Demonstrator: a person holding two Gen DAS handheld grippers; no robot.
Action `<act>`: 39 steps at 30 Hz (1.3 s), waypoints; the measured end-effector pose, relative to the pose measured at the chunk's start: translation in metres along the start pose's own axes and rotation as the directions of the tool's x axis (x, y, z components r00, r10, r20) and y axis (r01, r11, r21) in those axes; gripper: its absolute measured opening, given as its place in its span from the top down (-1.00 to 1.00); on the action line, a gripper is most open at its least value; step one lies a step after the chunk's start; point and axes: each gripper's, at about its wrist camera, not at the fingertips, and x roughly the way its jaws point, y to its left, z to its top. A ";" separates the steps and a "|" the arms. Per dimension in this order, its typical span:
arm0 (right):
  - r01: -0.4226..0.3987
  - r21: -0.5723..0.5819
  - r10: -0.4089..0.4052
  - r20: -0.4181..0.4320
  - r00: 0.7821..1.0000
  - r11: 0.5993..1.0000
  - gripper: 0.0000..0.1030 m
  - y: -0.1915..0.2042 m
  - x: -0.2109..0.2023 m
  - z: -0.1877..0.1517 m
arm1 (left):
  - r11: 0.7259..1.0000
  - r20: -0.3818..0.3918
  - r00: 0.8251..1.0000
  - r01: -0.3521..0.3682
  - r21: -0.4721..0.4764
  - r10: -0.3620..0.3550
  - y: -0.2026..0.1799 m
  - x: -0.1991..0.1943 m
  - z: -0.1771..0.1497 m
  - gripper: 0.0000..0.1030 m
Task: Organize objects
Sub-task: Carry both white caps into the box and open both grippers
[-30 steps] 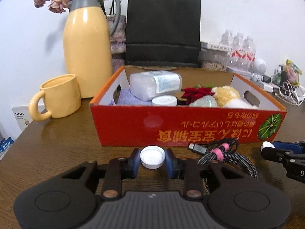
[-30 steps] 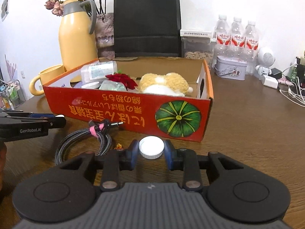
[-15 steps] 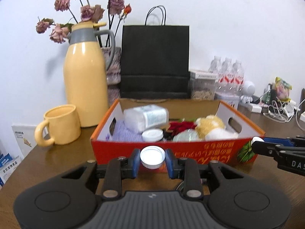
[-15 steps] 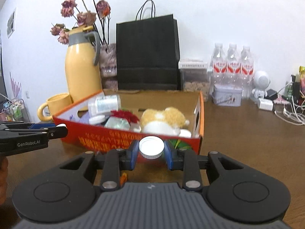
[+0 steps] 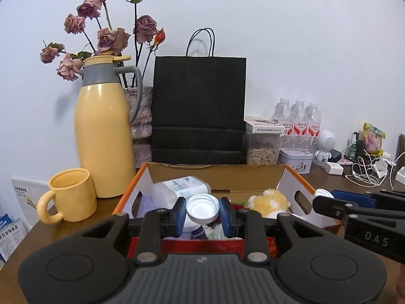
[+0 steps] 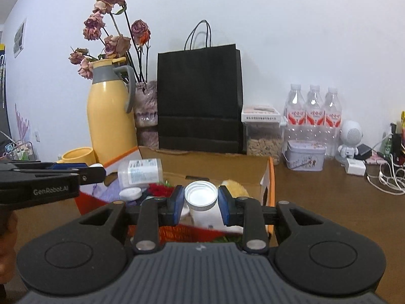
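Note:
A red and orange cardboard box (image 5: 215,171) (image 6: 215,160) stands on the brown table and holds a clear bottle (image 5: 182,186) lying down, purple cloth, a red flower (image 6: 159,190) and a plush toy (image 5: 268,200). My left gripper (image 5: 202,209) hangs over the box's near wall, shut on a small white round cap (image 5: 202,205). Just above the same wall, my right gripper (image 6: 201,198) is shut on another white cap (image 6: 201,195). In each view the other gripper shows from the side (image 5: 322,200) (image 6: 92,172), level with it.
Behind the box stand a yellow thermos jug (image 5: 103,139), a yellow mug (image 5: 71,195), dried roses, a black paper bag (image 5: 198,109), a seed jar (image 5: 263,147), a tin (image 6: 305,158) and three water bottles (image 6: 314,114). Chargers and white cables (image 5: 364,174) lie at the right.
Both grippers have risen from table height to above the box's front wall, each still shut on its cap. The braided cable in front of the box has dropped out of view.

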 end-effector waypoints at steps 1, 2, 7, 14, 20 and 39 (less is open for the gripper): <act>0.000 -0.002 0.000 0.005 1.000 1.000 0.43 0.001 0.001 0.002 | 1.000 0.001 1.000 0.000 -0.001 0.000 -0.001 0.002 0.002 0.48; 0.000 -0.003 0.000 0.010 1.000 1.000 0.43 0.001 0.003 0.005 | 1.000 0.003 1.000 -0.002 -0.001 0.002 -0.002 0.004 0.003 0.48; 0.000 -0.007 0.000 0.027 1.000 1.000 0.43 0.003 0.013 0.013 | 1.000 0.005 1.000 -0.012 -0.013 0.012 -0.005 0.016 0.011 0.48; 0.004 0.002 -0.004 0.027 1.000 1.000 0.43 0.000 0.031 0.011 | 0.999 0.016 0.999 -0.031 -0.029 0.031 -0.006 0.036 0.018 0.48; 0.018 0.009 -0.019 0.021 1.000 1.000 0.43 -0.006 0.048 0.010 | 0.998 0.009 0.999 -0.045 -0.032 0.045 -0.002 0.057 0.024 0.48; 0.023 -0.016 -0.023 -0.011 1.000 1.000 0.43 -0.013 0.097 0.008 | 0.999 0.036 0.999 -0.031 0.024 0.030 0.004 0.101 0.031 0.48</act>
